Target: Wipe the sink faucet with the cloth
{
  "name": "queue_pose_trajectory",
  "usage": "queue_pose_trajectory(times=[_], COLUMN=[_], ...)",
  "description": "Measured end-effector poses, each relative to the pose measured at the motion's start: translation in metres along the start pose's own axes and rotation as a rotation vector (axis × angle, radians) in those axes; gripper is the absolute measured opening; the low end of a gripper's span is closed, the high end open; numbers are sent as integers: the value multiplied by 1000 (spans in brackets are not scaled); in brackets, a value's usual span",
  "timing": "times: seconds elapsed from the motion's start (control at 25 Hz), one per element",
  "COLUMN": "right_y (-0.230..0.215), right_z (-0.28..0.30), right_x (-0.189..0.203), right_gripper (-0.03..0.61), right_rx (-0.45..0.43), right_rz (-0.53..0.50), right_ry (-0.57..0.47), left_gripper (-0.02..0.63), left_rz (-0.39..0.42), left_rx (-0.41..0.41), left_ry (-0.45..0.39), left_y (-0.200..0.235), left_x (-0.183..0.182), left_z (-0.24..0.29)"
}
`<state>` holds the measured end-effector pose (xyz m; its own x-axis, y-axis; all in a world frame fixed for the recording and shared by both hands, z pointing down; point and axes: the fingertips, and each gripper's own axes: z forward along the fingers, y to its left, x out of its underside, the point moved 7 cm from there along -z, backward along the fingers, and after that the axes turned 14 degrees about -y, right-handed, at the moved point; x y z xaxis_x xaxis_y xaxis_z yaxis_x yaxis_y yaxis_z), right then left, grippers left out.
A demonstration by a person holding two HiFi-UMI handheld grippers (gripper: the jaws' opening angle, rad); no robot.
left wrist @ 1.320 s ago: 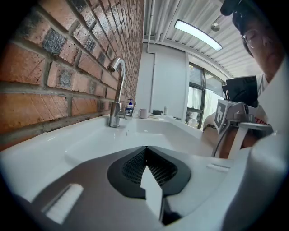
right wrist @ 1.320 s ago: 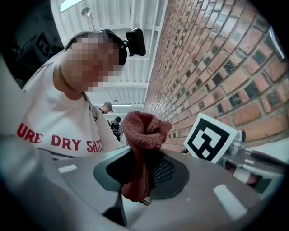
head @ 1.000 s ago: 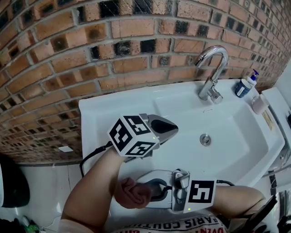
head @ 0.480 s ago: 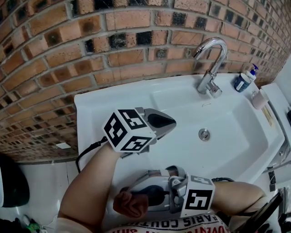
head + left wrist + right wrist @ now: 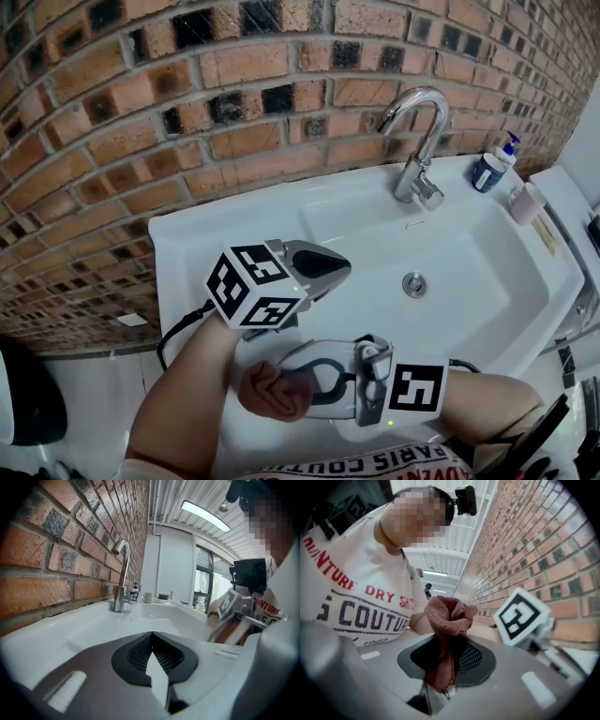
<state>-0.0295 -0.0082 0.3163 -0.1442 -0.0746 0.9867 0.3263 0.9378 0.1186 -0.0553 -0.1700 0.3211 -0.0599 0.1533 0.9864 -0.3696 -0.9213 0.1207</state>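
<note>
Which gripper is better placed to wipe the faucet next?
Right, probably: the right gripper is shut on the cloth. The left gripper, though nearer the faucet, is shut and empty.

A: What fills the top of the head view?
B: A red-and-black brick wall [image 5: 141, 112], edge to edge.
A: And at the right?
B: A blue plastic pump bottle [image 5: 488, 169], with a pale pink cup [image 5: 525, 202] just beside it, lower right. A round metal drain [image 5: 413, 284] sits right of centre.
A: Overhead?
B: A long ceiling strip light [image 5: 205, 516], upper right of the left gripper view.
</note>
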Motion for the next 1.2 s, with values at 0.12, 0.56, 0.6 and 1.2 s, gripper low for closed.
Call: queue_pose_trajectory(times=[0.12,0.56,0.6,1.2], right_y=[-39,-120,-123,-121], right_z=[-44,-184,-186,-163], right_x=[-53,-36,-29,-6], right_gripper=[89,89,89,87], right_rx=[248,940,945,838], right_rz=[39,171,178,167], right_ry=[-237,-29,-1,155], left_gripper=[5,6,5,5], left_rz=[4,-3,-3,-3], left_rx=[-2,-39,-53,-45], left_ry=[-7,-16,-20,-21], left_y=[1,2,4,6], left_x=[0,-2,-3,-3], left_z=[1,-2,-3,-3])
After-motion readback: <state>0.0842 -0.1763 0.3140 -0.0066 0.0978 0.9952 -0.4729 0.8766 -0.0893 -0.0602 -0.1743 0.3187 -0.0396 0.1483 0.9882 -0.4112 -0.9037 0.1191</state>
